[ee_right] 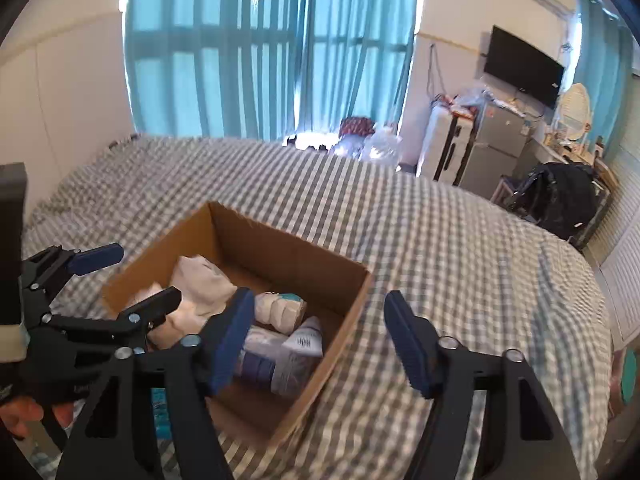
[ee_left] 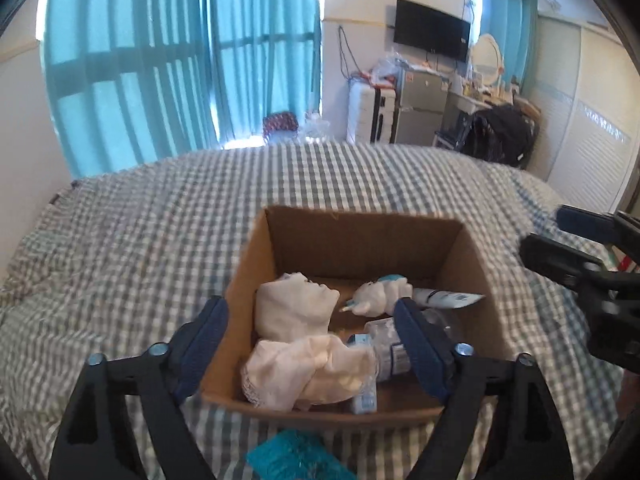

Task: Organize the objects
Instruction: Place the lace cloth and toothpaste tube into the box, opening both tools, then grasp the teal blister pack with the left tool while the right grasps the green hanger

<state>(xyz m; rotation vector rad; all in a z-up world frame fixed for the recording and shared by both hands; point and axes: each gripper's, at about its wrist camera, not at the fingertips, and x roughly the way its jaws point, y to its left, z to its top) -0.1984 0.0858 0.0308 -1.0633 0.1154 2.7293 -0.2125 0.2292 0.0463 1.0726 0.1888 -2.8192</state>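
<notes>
Two grippers hang over one cardboard box (ee_left: 472, 256) on a bed with a grey-and-white checked cover (ee_left: 120, 232). The left gripper (ee_left: 310, 344) has its blue-padded fingers (ee_left: 420, 352) spread wide with nothing between them, one on each side of the box's near end; the left finger is outside the box wall, the right one above its contents. The right gripper (ee_right: 320, 340) is likewise spread and holds nothing, its left finger over the box's right half and its right finger over the bedcover beside the box.

Inside the box, from the left wrist view, a bundle of white cloth (ee_left: 308, 372) lies at the near wall, with a second folded white cloth (ee_left: 292, 308) behind it. To their right is a white figurine with a turquoise top (ee_left: 380, 294), and a white tube with a blue band (ee_left: 444, 298) lies against the right wall. A clear jar with a labelled band (ee_left: 386, 350) and a small blue-and-white carton (ee_left: 364, 394) sit at the near right. Print shows on the tube, the jar and the carton, but it is too blurred to read.

A teal packet (ee_left: 296, 458) lies on the cover just in front of the box. Across the room hang turquoise curtains (ee_left: 160, 60) and a wall-mounted television (ee_left: 432, 34).
</notes>
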